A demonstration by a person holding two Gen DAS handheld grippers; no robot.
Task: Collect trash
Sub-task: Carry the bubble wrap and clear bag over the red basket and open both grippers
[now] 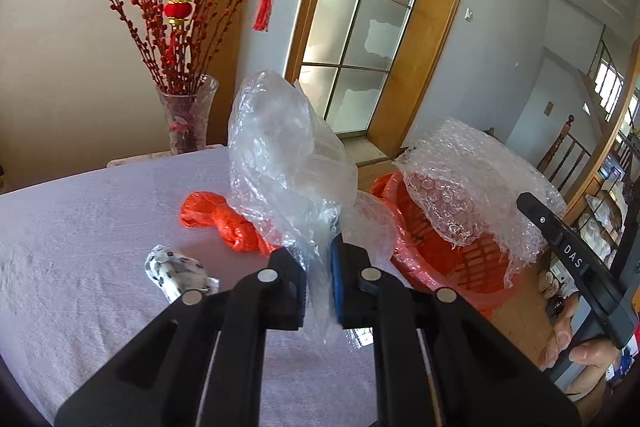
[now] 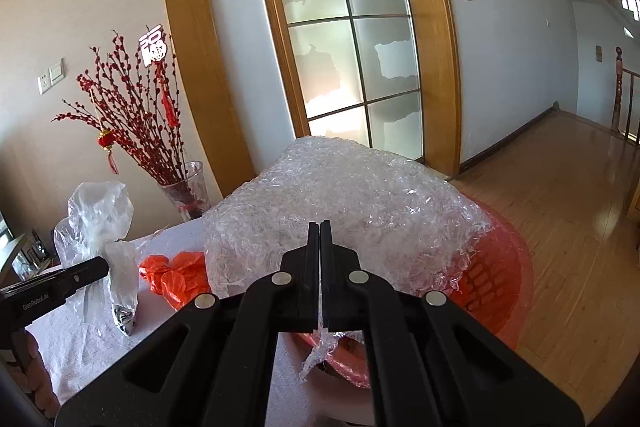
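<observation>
My left gripper [image 1: 319, 259] is shut on a clear plastic bag [image 1: 280, 155] and holds it upright above the white-clothed table [image 1: 80, 227]; the bag also shows in the right wrist view [image 2: 100, 219]. My right gripper [image 2: 320, 231] is shut on a sheet of bubble wrap [image 2: 340, 195] and holds it over a red basket [image 2: 500, 267] beside the table. The bubble wrap [image 1: 472, 183] and the basket [image 1: 452, 267] show in the left wrist view too. A crumpled orange plastic bag [image 1: 224, 219] and a crumpled black-and-white paper wad [image 1: 176, 267] lie on the table.
A glass vase [image 1: 188, 115] with red branches stands at the table's far edge. A wooden-framed glass door [image 2: 352, 47] is behind. Wooden floor [image 2: 560, 207] lies to the right of the basket.
</observation>
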